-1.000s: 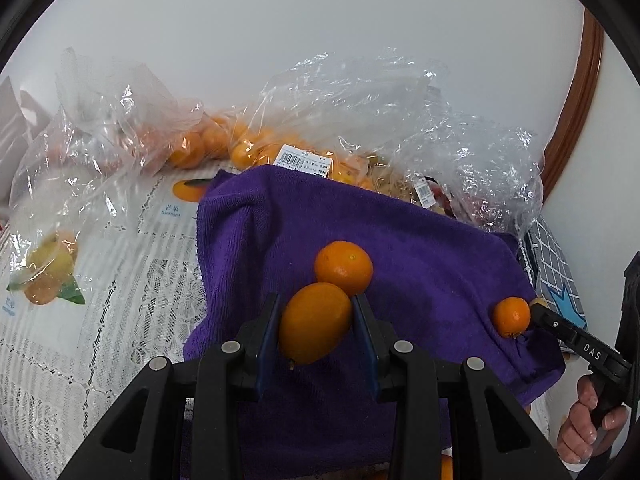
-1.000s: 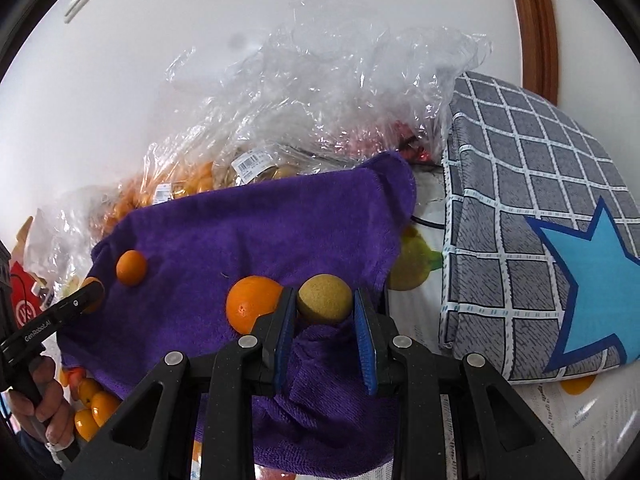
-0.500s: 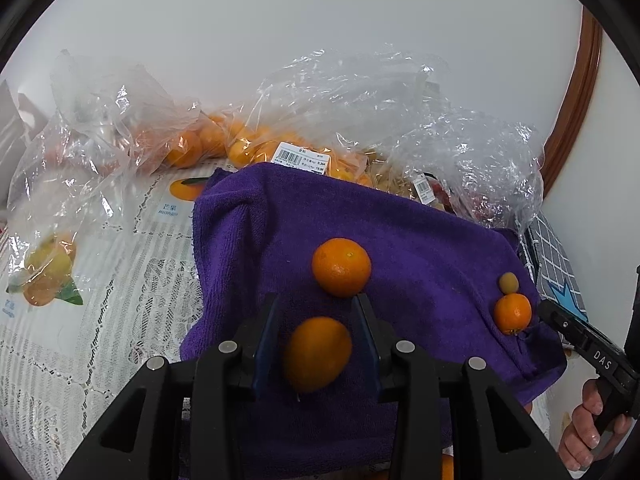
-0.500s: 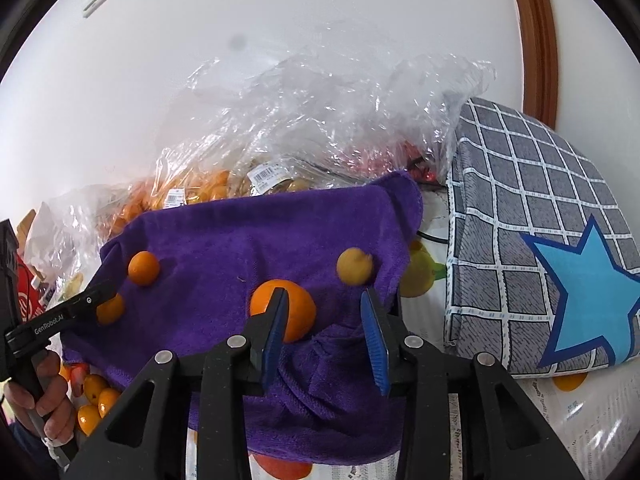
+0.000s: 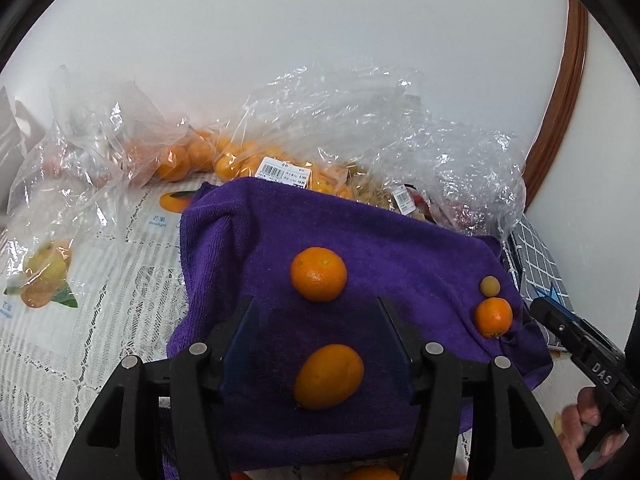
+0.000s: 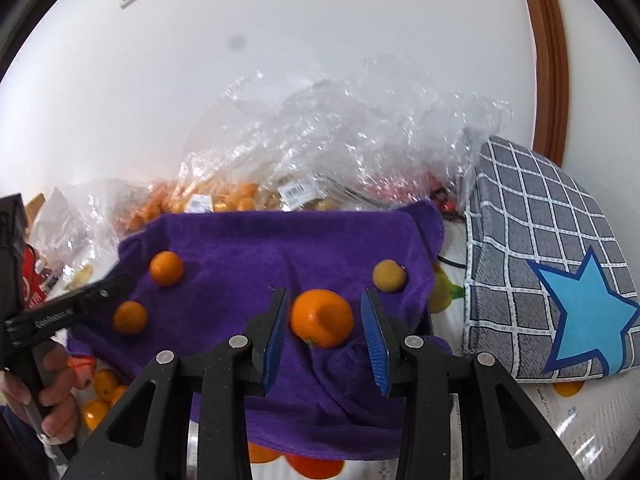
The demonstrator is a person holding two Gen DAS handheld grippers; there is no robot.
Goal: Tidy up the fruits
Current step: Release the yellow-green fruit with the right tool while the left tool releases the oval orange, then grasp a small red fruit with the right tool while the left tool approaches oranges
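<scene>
A purple towel (image 5: pixel 392 240) (image 6: pixel 248 248) lies on the table with fruits on it. In the left wrist view my left gripper (image 5: pixel 316 320) is open, with an oval orange fruit (image 5: pixel 328 376) lying loose between its jaws and a round orange (image 5: pixel 318 273) just beyond. A small orange (image 5: pixel 493 317) and a small yellow-green fruit (image 5: pixel 489 285) sit at the towel's right edge. In the right wrist view my right gripper (image 6: pixel 324 312) is open around that orange (image 6: pixel 321 318); the yellow-green fruit (image 6: pixel 389 275) lies free to its right.
Clear plastic bags (image 5: pixel 344 128) of oranges and other fruit lie behind the towel by the wall. A grey checked cushion with a blue star (image 6: pixel 560 280) is to the right. More oranges (image 6: pixel 100 396) lie below the towel's near edge. A lace tablecloth (image 5: pixel 80 320) covers the table.
Both grippers opened and drew back. The left let go of the oval orange fruit onto the towel; the right let go of the yellow-green fruit, now resting on the towel.
</scene>
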